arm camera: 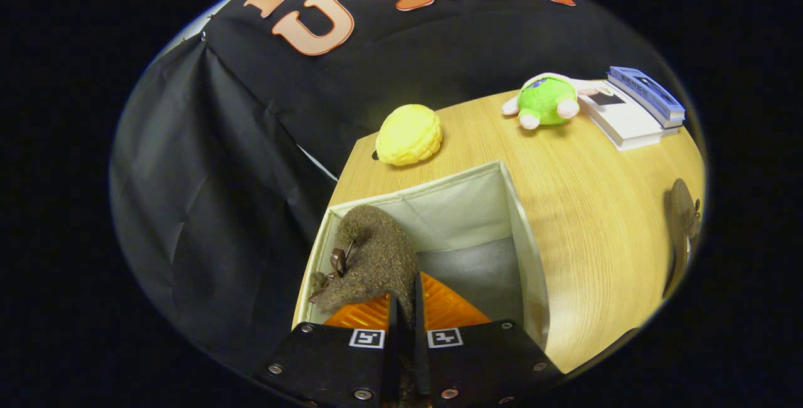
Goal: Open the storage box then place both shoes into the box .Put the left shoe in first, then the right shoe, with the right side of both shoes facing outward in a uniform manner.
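Note:
A brown fuzzy shoe (376, 257) with a dark bow hangs inside the open grey fabric storage box (521, 238), close to its left wall. My gripper (406, 307) is shut on the shoe's rear edge, the orange fingers (448, 307) nearly touching with the fabric pinched between them. The box's pale floor shows to the right of the shoe. A second brown shoe (682, 232) lies on the wooden table (590, 207), far to the right of the box.
Beyond the box, a yellow bun-shaped plush (409, 135) rests near the table's back edge. A green plush turtle (547, 102) sits further right, next to a stack of books (637, 110). Black cloth hangs behind and to the left of the table.

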